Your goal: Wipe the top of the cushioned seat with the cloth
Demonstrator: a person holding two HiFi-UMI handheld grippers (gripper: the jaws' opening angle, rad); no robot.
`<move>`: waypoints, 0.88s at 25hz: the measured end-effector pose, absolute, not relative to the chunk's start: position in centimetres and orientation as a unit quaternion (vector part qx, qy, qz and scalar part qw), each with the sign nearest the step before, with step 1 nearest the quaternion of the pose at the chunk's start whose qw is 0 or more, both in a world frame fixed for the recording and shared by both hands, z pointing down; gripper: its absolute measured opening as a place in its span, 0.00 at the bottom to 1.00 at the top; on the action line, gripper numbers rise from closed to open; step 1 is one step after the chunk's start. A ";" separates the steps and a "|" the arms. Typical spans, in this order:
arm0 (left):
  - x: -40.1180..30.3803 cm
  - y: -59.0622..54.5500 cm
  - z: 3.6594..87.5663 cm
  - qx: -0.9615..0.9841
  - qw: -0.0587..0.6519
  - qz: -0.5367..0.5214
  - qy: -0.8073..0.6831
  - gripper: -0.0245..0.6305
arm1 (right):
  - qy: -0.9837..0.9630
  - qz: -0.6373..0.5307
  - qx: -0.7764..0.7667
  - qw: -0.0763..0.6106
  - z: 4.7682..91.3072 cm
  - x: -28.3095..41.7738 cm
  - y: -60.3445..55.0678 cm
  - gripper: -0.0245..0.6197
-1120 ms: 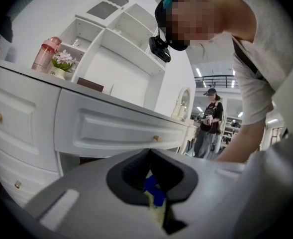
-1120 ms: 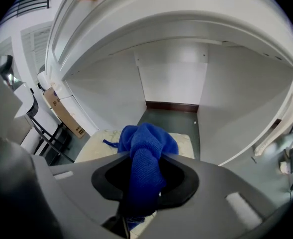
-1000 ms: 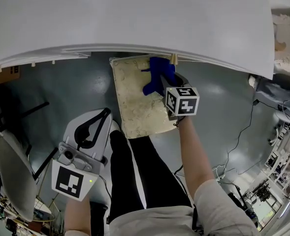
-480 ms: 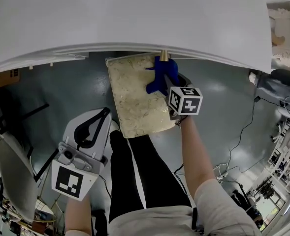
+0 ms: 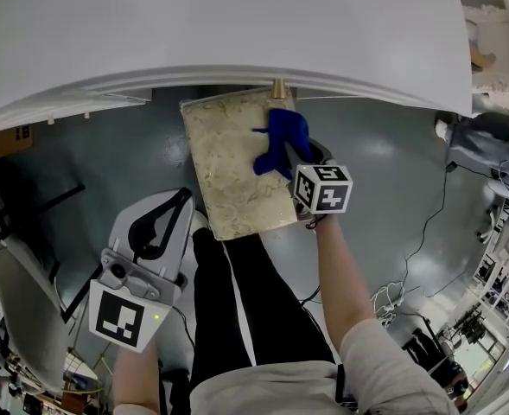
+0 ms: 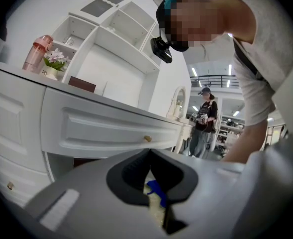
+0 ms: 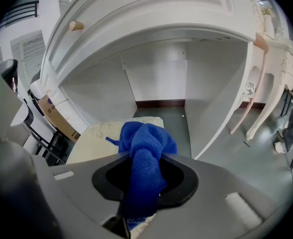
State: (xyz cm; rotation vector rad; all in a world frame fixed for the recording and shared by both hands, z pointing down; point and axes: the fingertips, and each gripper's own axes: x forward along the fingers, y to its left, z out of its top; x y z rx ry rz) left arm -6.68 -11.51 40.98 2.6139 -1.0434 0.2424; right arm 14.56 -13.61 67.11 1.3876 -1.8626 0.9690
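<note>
Tabletop: big white vanity top. It overhangs the far end of the seat, so we only get the near part.
Cushioned seat: pale patterned top, standing on the floor right ahead of our legs.
Left gripper: parked low by our left leg, well apart from the seat, jaws together on nothing. We reckon this wipe is a one-hander.
Right gripper: over the seat's right edge, jaws clamped on the cloth.
Cloth: blue and bunched. The wad pokes past the jaws, so fabric meets the cushion, not plastic.
</note>
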 end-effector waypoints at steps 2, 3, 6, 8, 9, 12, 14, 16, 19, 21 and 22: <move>-6.7 -11.4 41.0 0.914 0.157 0.084 -0.363 0.04 | -0.703 0.369 0.525 0.306 67.1 14.8 -12.9 0.20; -6.8 -11.4 41.0 0.915 0.157 0.085 -0.363 0.04 | -0.703 0.369 0.526 0.305 67.1 14.8 -12.6 0.20; -6.9 -11.2 41.0 0.915 0.158 0.086 -0.361 0.04 | -0.702 0.368 0.528 0.305 67.2 15.0 -12.1 0.20; -7.1 -11.0 41.1 0.915 0.158 0.085 -0.361 0.04 | -0.702 0.365 0.529 0.308 67.2 15.0 -12.2 0.20; -7.2 -11.0 41.1 0.915 0.158 0.085 -0.362 0.04 | -0.702 0.364 0.528 0.310 67.2 14.9 -12.2 0.20; -7.6 -10.9 41.2 0.914 0.159 0.083 -0.364 0.04 | -0.705 0.360 0.523 0.317 67.2 14.6 -12.3 0.20; -7.8 -10.8 41.3 0.914 0.159 0.083 -0.365 0.04 | -0.707 0.355 0.522 0.319 67.1 14.4 -12.3 0.20; -8.0 -10.7 41.3 0.913 0.160 0.083 -0.365 0.04 | -0.706 0.352 0.524 0.321 67.1 14.0 -12.3 0.20; -8.3 -10.5 41.3 0.913 0.160 0.083 -0.366 0.04 | -0.707 0.348 0.525 0.323 67.0 13.5 -12.2 0.20; -8.6 -10.4 41.3 0.913 0.160 0.082 -0.367 0.04 | -0.710 0.346 0.521 0.325 67.0 13.0 -12.2 0.20; -8.7 -10.3 41.3 0.912 0.160 0.082 -0.368 0.04 | -0.712 0.344 0.517 0.327 67.0 12.6 -12.1 0.20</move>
